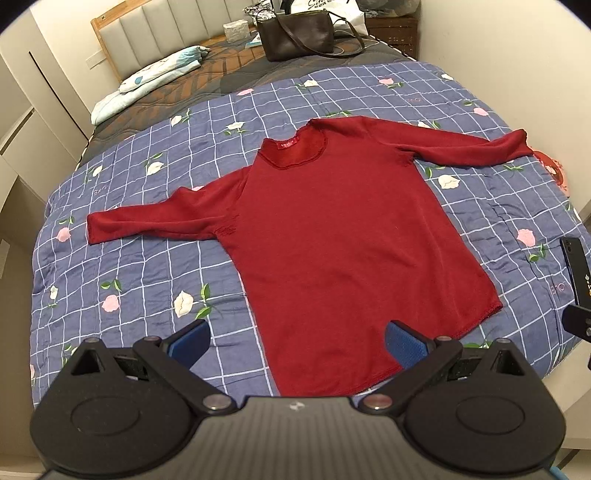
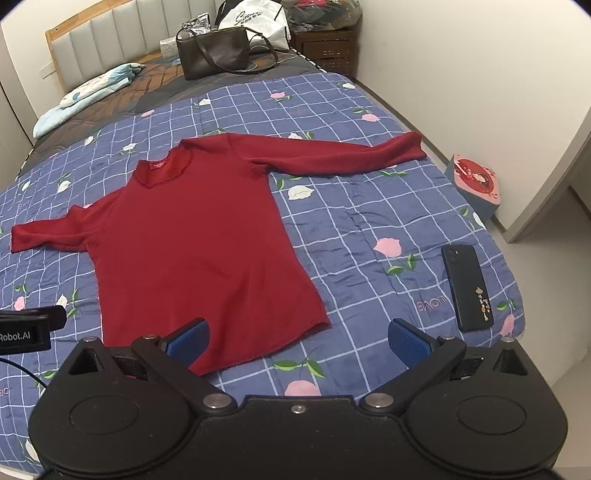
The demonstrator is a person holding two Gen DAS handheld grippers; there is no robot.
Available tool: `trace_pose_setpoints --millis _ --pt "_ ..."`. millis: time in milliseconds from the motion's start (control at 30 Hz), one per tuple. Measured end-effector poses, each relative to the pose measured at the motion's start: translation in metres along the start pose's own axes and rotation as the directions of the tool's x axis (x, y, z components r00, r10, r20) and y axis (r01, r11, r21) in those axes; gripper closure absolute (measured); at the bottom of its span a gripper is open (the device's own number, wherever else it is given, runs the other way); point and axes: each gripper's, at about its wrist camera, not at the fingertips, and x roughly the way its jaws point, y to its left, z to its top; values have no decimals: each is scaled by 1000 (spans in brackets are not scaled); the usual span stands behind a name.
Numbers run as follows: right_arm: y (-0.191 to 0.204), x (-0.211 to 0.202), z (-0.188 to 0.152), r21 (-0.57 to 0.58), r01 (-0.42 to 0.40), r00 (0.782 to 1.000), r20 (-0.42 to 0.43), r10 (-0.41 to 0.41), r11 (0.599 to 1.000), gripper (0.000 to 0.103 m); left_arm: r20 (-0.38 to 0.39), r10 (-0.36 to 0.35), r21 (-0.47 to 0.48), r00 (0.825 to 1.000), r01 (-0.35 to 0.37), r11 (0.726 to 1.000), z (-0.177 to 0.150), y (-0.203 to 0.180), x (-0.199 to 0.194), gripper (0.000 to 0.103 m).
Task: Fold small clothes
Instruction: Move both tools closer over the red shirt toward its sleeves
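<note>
A dark red long-sleeved top (image 1: pixel 332 229) (image 2: pixel 199 243) lies flat on the blue floral quilt (image 1: pixel 147 280) (image 2: pixel 351 229), both sleeves spread out sideways and the neck pointing to the headboard. My left gripper (image 1: pixel 297 345) hovers open above the hem at the near edge of the bed, its blue pads (image 1: pixel 404 347) wide apart with nothing between them. In the right wrist view my right gripper (image 2: pixel 297 345) is open too, over the quilt just right of the hem's right corner. Neither gripper touches the cloth.
A dark phone (image 2: pixel 467 288) (image 1: pixel 574 266) lies on the quilt at the right edge. A brown handbag (image 1: pixel 295 35) (image 2: pixel 212 55), a folded pale blanket (image 1: pixel 147 85) and bags sit near the headboard. A red-and-pink box (image 2: pixel 476 184) stands on the floor by the right wall.
</note>
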Motion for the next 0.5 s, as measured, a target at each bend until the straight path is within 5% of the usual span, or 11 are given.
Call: trace_pose_setpoints --millis 500 --pt "-54 67 65 -110 -89 996 -26 87 990 0 -79 99 -48 992 -103 994 66 -55 24 0"
